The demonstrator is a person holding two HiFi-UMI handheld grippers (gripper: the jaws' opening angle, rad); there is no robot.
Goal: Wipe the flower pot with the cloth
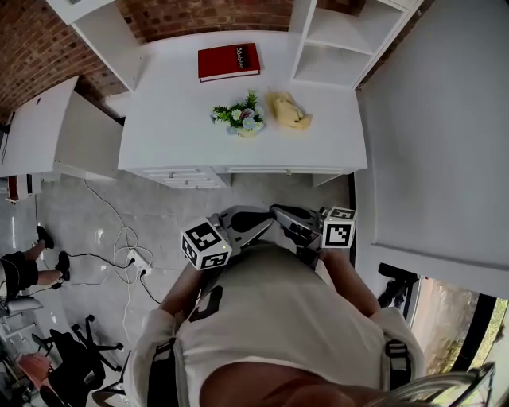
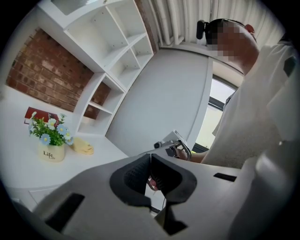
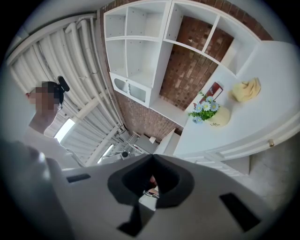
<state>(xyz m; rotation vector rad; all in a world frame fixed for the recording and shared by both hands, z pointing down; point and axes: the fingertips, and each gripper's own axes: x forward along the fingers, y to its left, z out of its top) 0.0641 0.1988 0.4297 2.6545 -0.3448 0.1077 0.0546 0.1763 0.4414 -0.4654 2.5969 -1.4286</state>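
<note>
Flower pot (image 2: 51,152) beside cloth (image 2: 83,146) (seemingly apart), left claw (image 2: 150,157) closed, right claw (image 3: 152,158) closed

wall (image 1: 199,16): red brick | furn: wht desk (image 1: 175,127) + wht shelves (image 1: 334,44) | floor (image 1: 95,226): gry tile | window (image 1: 457,318): daylit

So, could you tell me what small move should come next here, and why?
Probably carry the right gripper forward toward the yellow cloth: it and the left gripper are shut, empty, back from the desk, while the cloth lies untouched beside the flower pot.
</note>
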